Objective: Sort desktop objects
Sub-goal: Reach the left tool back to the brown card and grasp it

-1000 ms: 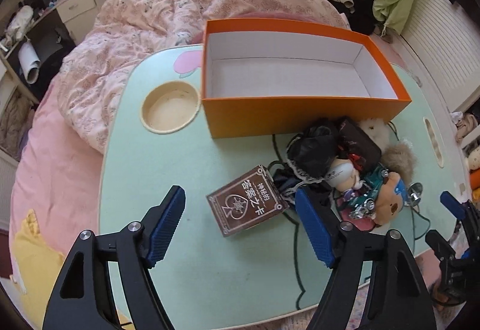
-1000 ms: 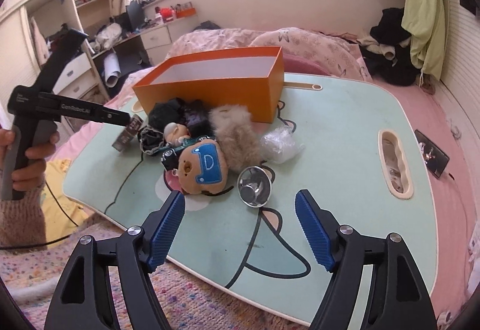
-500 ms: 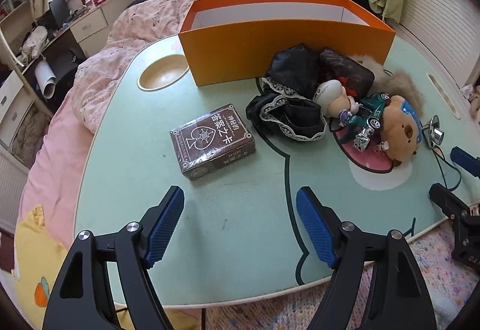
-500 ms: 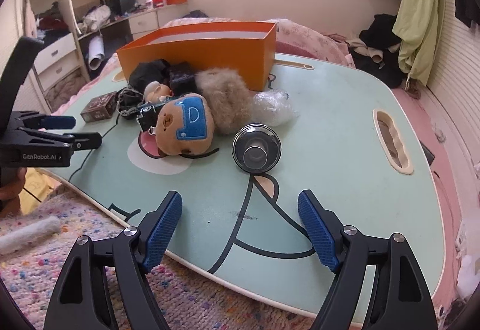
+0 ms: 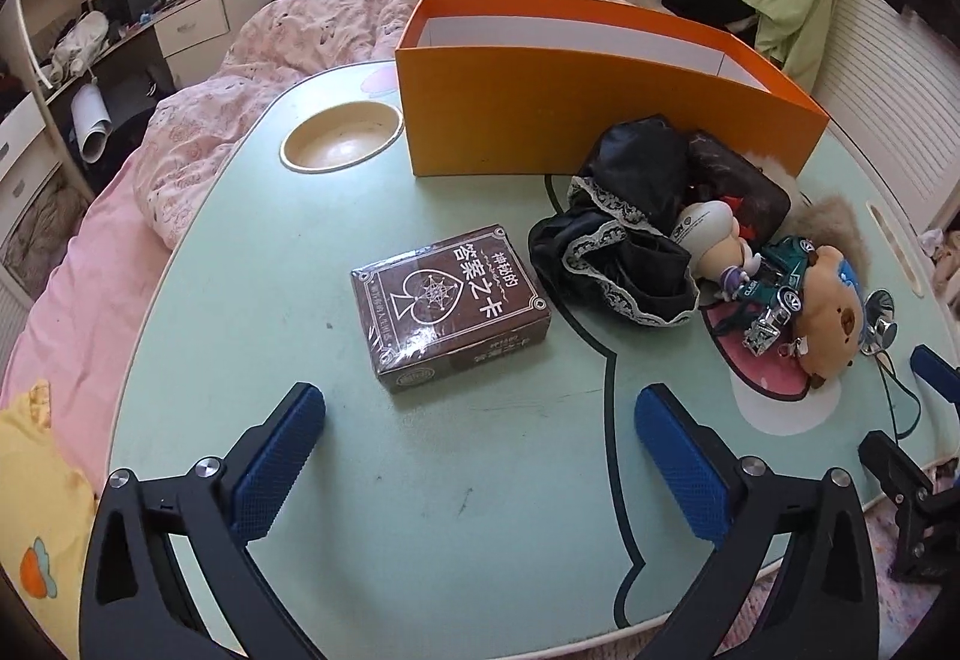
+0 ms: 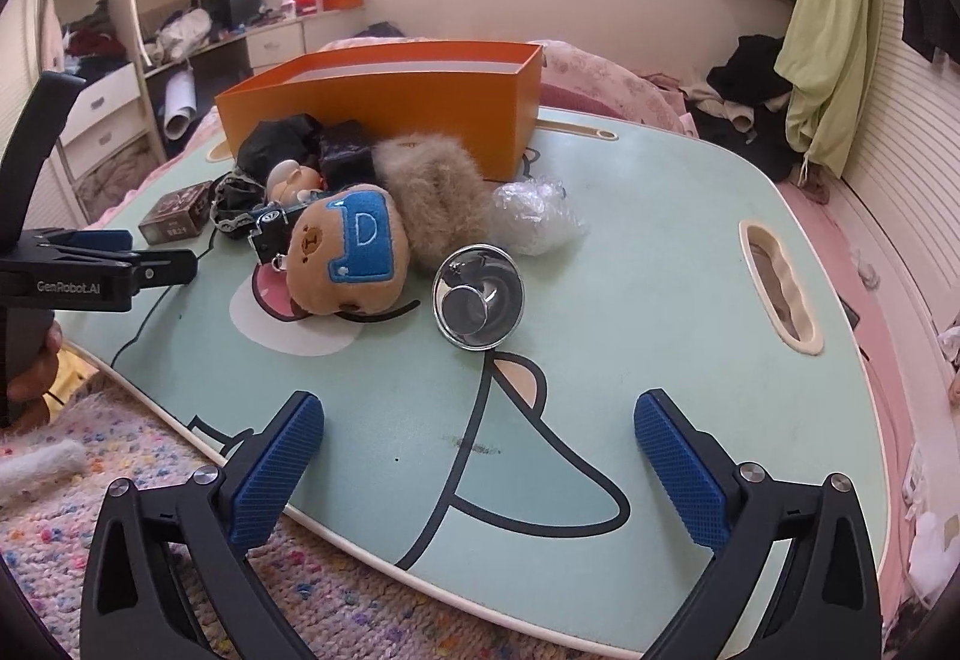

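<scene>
An empty orange box (image 5: 588, 96) stands at the back of the mint-green table (image 5: 450, 480). A brown card box (image 5: 450, 309) lies just ahead of my open, empty left gripper (image 5: 480, 456). To its right is a pile: black lace cloth (image 5: 618, 252), a small figurine (image 5: 714, 240), a toy car (image 5: 780, 282) and a bear plush (image 5: 831, 318). In the right wrist view my open, empty right gripper (image 6: 480, 456) is low over the table, facing a shiny metal cup (image 6: 479, 296), the bear plush (image 6: 348, 255), a fur ball (image 6: 435, 204) and crumpled plastic wrap (image 6: 534, 210).
A round cup recess (image 5: 341, 137) is set in the table left of the box, and a slot handle (image 6: 777, 285) at its right side. A pink bed (image 5: 198, 132) lies behind the table. A speckled rug (image 6: 120, 480) lies under the front edge.
Both grippers have dropped lower and closer to the table. The left one now sits nearer the card box, the right one nearer the metal cup. Both stay open.
</scene>
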Tool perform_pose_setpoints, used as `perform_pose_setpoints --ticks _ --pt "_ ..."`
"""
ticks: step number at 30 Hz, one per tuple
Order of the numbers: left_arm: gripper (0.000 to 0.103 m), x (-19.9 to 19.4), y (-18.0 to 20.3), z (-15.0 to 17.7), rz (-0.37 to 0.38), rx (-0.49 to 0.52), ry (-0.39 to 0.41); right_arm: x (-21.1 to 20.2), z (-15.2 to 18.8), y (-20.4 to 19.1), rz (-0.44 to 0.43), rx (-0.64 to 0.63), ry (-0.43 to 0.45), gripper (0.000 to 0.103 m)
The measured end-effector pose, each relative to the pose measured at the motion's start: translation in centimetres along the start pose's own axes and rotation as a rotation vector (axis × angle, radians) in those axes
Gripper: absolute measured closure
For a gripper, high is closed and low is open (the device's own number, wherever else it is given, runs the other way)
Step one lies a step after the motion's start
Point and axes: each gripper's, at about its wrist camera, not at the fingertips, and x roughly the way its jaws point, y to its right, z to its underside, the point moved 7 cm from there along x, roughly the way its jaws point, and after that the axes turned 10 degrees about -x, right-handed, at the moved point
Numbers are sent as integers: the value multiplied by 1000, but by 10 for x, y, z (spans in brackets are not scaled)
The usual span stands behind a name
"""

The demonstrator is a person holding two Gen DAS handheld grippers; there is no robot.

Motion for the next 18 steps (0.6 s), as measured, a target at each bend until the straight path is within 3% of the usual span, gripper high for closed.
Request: perform_pose_setpoints --ticks 9,18 --pt "0 4 0 -1 -29 -39 25 0 0 0 0 0 1 0" --pt "0 7 1 -3 -10 -21 59 0 0 0 0 0 0 0"
